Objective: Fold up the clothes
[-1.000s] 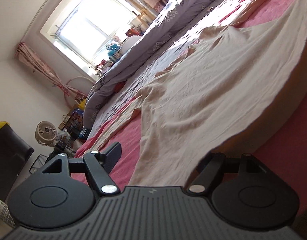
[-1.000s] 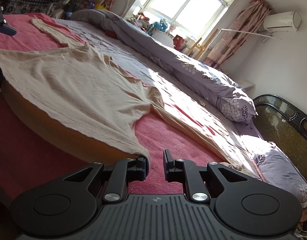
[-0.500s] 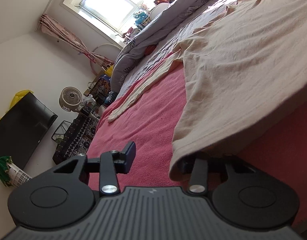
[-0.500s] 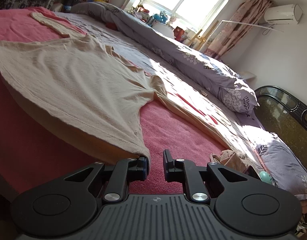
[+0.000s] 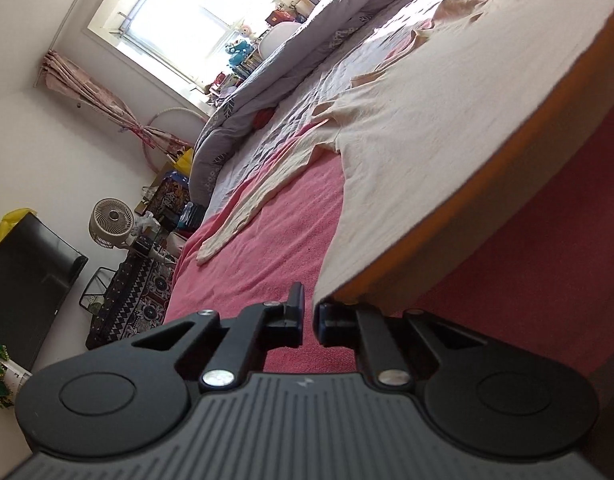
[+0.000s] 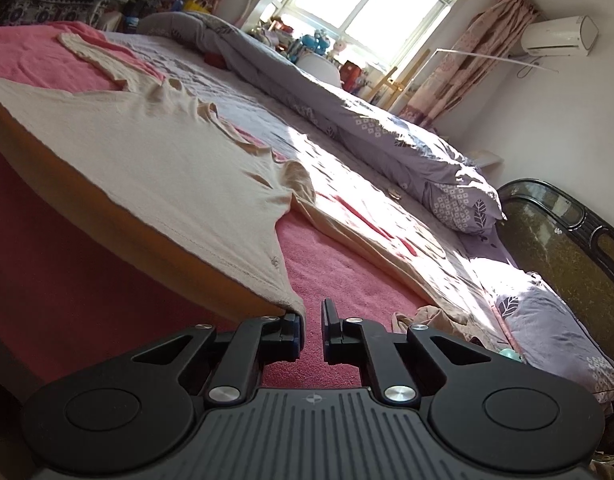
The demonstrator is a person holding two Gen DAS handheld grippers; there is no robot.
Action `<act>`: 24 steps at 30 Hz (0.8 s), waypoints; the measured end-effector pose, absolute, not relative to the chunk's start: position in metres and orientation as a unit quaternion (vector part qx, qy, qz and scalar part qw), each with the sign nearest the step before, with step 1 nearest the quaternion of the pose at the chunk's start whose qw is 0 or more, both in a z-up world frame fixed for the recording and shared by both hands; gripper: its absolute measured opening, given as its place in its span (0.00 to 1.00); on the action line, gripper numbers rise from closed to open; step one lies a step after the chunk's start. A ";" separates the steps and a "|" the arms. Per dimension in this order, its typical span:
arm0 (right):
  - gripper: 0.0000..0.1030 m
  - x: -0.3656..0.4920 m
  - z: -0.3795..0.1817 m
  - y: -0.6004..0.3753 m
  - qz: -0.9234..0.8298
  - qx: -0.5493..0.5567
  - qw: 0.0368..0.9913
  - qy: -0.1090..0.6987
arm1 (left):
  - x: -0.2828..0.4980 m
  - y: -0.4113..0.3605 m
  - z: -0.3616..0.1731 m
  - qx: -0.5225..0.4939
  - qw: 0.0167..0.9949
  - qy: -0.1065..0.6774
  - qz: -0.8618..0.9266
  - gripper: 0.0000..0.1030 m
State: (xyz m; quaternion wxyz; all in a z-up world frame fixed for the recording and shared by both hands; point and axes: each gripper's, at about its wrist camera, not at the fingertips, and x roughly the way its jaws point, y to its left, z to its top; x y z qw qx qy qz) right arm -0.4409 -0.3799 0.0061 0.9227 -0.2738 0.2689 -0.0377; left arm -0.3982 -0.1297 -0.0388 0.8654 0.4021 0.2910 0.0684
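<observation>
A cream long-sleeved top (image 6: 147,152) lies on a pink-red bedspread (image 6: 339,268). The rolled duvet (image 6: 347,120) is grey-lilac with white diamond and leaf prints. Curtains (image 6: 479,52) are pink-patterned; both claws are black.

Left tool (image 5: 309,316) and right tool (image 6: 313,320): matte black plastic throughout, ribbed grey-black base plate with a small centre emblem, two round pivot housings, angular linkage arms fastened by silver screws.
</observation>
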 end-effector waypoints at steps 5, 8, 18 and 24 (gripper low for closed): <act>0.11 -0.447 -0.012 -0.382 -0.029 -0.274 0.913 0.300 | -0.405 -0.133 -0.052 0.420 0.852 0.307 0.054 0.12; 0.11 -0.450 -0.013 -0.382 -0.026 -0.266 0.913 0.308 | -0.410 -0.130 -0.050 0.414 0.853 0.314 0.052 0.12; 0.12 -0.446 -0.043 -0.381 0.007 -0.266 0.895 0.359 | -0.415 -0.129 -0.072 0.438 0.832 0.338 0.032 0.16; 0.18 -0.447 -0.048 -0.381 0.021 -0.281 0.887 0.366 | -0.419 -0.129 -0.079 0.460 0.822 0.334 0.019 0.16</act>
